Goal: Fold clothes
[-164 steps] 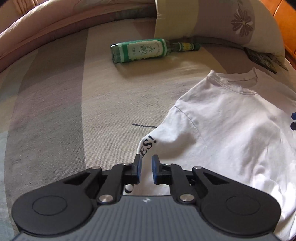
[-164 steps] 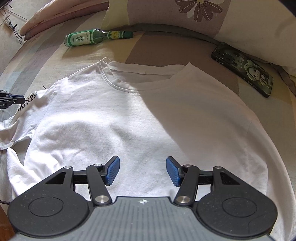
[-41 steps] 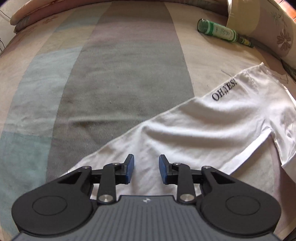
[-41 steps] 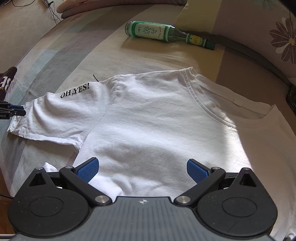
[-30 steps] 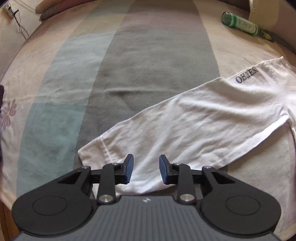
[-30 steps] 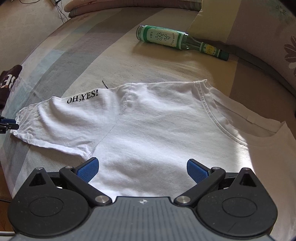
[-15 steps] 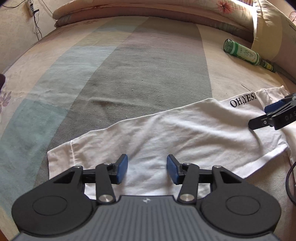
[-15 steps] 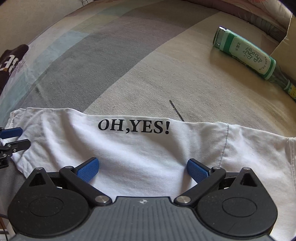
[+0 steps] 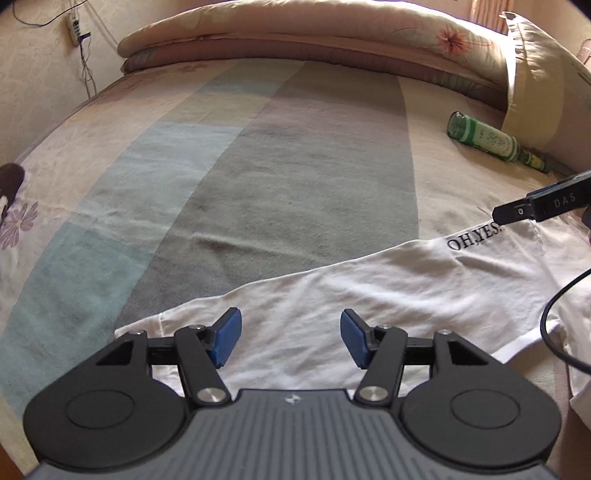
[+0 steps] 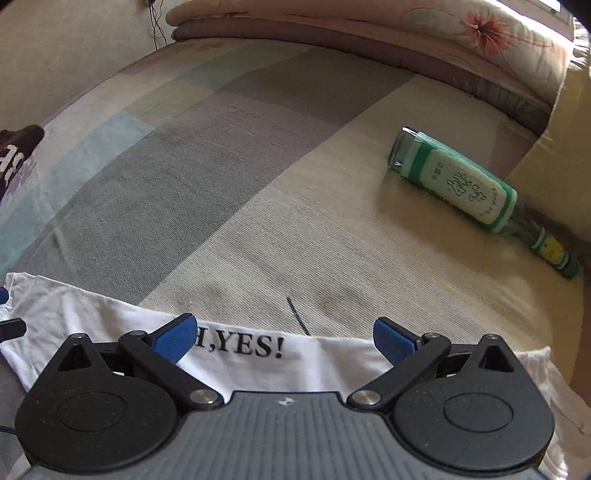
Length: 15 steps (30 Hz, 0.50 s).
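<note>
White cotton T-shirt (image 9: 369, 295), long sleeve stretched flat across the striped bedsheet (image 9: 258, 166), lower half of frame; "OH,YES!" print at right. Left gripper (image 9: 290, 338) released, jaws wide over the cuff end. Right gripper (image 10: 282, 338) likewise spread above the lettering. Risk: pinching sheet along with cloth. Green glass bottle (image 10: 461, 188), right of frame, could roll.

A shirt sleeve (image 9: 332, 295) lies stretched across the bed (image 9: 258, 166), its printed end toward the right; the left gripper (image 9: 288, 338) sits over the sleeve's cuff end, the right gripper (image 10: 282, 341) over the printed end; beyond the sleeve to the right, a bottle (image 10: 469, 188) lies on its side, neck against a pillow (image 9: 535, 81); folded bedding (image 9: 295, 33) runs along the far edge.
</note>
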Available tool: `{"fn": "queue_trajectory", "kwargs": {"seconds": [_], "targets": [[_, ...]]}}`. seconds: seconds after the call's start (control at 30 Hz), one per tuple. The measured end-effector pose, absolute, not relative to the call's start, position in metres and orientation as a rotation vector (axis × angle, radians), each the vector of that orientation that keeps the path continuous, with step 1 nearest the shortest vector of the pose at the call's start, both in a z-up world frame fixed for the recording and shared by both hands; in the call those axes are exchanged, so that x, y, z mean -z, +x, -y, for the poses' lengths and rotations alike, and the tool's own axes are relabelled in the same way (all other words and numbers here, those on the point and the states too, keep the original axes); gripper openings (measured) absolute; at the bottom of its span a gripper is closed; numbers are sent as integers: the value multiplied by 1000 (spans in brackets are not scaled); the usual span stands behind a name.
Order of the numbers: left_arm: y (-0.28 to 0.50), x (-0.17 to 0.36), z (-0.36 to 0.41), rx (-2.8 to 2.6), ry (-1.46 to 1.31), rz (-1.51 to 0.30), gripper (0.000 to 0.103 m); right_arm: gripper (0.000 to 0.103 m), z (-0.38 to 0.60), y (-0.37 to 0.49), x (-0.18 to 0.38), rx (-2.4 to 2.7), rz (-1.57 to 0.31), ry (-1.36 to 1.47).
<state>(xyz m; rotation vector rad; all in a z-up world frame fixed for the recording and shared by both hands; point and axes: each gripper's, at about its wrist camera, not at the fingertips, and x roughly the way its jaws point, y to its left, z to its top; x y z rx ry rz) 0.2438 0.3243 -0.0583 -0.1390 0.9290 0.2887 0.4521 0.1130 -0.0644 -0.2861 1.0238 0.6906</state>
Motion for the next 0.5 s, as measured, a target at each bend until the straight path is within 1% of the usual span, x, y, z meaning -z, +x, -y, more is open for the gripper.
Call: {"fn": "queue_trajectory", "kwargs": {"seconds": [0.13, 0.23, 0.33, 0.4, 0.43, 0.47, 0.5], "targets": [[277, 59, -295, -160, -152, -909, 59, 103, -40, 443, 68, -552, -1070, -298], [295, 66, -260, -42, -77, -886, 59, 103, 7, 438, 80, -431, -1124, -266], [305, 77, -253, -44, -68, -905, 60, 103, 28, 432, 93, -391, -1123, -217], [312, 85, -249, -45, -61, -918, 65, 103, 42, 427, 101, -364, -1121, -184], [315, 89, -247, -46, -58, -924, 63, 103, 48, 425, 105, -351, -1120, -171], [318, 92, -245, -47, -55, -931, 57, 103, 47, 425, 106, -352, -1111, -183], [322, 96, -243, -49, -53, -937, 59, 103, 46, 424, 108, -353, -1102, -196]]}}
